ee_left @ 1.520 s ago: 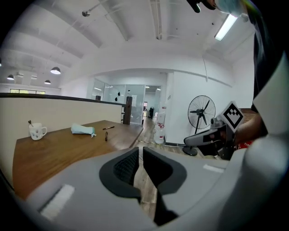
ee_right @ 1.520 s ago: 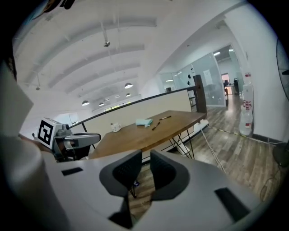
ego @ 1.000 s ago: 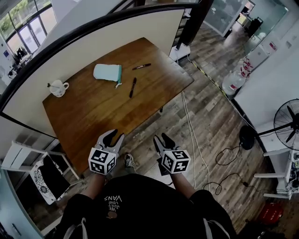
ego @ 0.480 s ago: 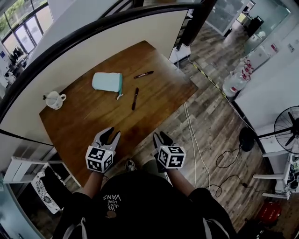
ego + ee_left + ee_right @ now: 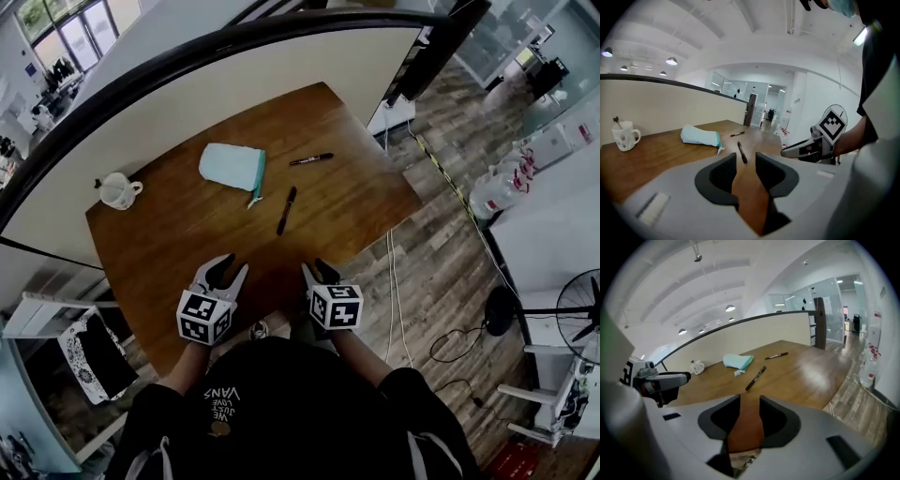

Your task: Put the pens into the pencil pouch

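A light blue pencil pouch (image 5: 233,167) lies on the brown wooden table (image 5: 178,225), toward its far side. One black pen (image 5: 286,210) lies just right of the pouch's mouth, and a second pen (image 5: 310,159) lies farther back to the right. Both grippers hover over the table's near edge, well short of the pens. My left gripper (image 5: 225,272) is open with nothing between its jaws. My right gripper (image 5: 314,273) is also open and empty. The pouch (image 5: 700,136) and nearer pen (image 5: 742,152) show ahead in the left gripper view, and the pouch (image 5: 738,361) and both pens in the right gripper view.
A white mug (image 5: 116,191) stands at the table's far left corner. A beige partition wall (image 5: 234,84) with a dark rail runs along the table's far side. Cables (image 5: 398,300) trail over the wooden floor to the right, where a fan (image 5: 577,314) stands.
Both grippers have come forward over the table's near edge, the right one closing in toward the left. Jaws stand as before. The pouch, pens and mug have not moved on the table.
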A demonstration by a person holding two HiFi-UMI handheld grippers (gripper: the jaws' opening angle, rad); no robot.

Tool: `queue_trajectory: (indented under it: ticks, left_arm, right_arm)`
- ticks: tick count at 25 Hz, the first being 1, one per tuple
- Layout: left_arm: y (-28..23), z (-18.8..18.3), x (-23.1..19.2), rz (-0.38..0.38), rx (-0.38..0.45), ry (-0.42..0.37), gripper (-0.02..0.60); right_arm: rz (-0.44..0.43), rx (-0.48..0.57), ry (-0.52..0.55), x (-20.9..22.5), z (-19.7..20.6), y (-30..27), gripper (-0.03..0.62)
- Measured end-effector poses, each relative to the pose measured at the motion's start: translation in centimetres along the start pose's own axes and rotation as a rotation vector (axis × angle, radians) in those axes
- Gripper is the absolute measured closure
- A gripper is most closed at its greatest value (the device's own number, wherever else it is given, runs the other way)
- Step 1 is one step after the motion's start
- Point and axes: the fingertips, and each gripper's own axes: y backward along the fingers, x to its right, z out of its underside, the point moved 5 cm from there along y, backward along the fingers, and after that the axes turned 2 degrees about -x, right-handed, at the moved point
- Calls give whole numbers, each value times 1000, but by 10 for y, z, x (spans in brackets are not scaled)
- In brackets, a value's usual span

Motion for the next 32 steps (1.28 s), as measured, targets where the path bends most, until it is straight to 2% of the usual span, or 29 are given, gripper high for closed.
queue_trajectory:
  ticks: [11, 16, 24, 27, 32]
  left_arm:
    - [-19, -8, -4, -135, -6, 55, 469]
    - [-19, 6, -7, -199, -26, 65, 469]
    - [-12, 7, -9, -299, -29, 104, 469]
    - [-16, 8, -10, -317, -32, 122, 469]
    - [-30, 9, -14, -341, -34, 147, 469]
  right_arm:
    - [-102, -140, 136, 1, -27, -91, 462]
    - [-87, -171, 138, -1, -31, -123, 461]
    - [-71, -248, 146, -3, -34, -152, 461]
    - [-71, -275, 189, -3, -34, -155, 462]
    - [-88, -299, 249, 1, -40, -158, 536]
